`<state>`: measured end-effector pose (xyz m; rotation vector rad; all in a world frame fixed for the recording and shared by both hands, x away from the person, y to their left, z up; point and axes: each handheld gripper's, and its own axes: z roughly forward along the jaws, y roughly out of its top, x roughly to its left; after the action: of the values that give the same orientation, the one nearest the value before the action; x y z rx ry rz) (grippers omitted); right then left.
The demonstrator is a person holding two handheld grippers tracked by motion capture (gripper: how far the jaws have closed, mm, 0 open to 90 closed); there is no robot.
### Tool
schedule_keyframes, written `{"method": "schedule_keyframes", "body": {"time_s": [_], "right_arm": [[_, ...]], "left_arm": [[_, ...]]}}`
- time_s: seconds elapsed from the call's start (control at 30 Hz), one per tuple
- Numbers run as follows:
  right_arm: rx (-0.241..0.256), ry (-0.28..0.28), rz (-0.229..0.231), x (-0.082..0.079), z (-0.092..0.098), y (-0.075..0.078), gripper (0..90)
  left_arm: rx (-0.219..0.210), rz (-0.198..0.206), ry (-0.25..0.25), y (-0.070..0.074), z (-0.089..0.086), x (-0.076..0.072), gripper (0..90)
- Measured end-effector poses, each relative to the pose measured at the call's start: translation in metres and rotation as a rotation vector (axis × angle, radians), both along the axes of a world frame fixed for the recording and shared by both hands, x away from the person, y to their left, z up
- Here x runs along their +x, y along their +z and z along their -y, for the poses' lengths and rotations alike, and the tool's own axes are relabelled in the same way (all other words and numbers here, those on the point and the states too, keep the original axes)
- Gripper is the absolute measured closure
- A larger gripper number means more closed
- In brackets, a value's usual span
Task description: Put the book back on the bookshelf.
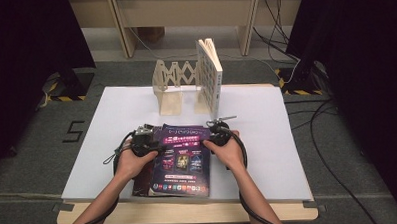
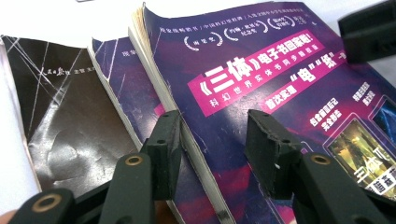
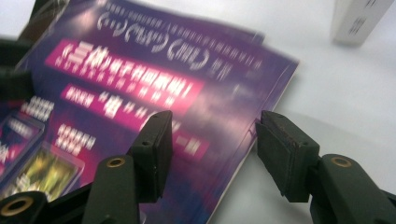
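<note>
High view first: I see a stack of paperback books on the white table top, and I will place everything else by its top volume, the purple book. My left gripper sits at that book's left edge and my right gripper at its right edge, each held in a hand coming up from the near side. Beyond the purple book, at the far side of the table, a wooden expanding book rack stands with a white book upright against its right end. Along the left gripper's view, my jaws are spread wide and straddle the purple book's page edge without pinching it; a second purple book and a dark grey book lie fanned out beneath it. Along the right gripper's view, my jaws are likewise wide apart, astride the purple book's opposite edge, holding nothing.
</note>
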<state>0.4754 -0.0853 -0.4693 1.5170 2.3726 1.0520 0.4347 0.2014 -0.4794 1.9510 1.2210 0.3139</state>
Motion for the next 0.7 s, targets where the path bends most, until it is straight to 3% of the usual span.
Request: {"method": "schedule_keyframes", "body": {"time_s": [0.33, 0.7], "right_arm": [[0.01, -0.038, -0.03, 0.04, 0.003, 0.002, 43.0], [0.031, -0.051, -0.06, 0.052, 0.003, -0.003, 42.6]], "left_arm": [[0.01, -0.003, -0.004, 0.001, 0.001, 0.0, 54.9], [0.006, -0.002, -0.001, 0.0, 0.001, 0.0, 54.4]]}}
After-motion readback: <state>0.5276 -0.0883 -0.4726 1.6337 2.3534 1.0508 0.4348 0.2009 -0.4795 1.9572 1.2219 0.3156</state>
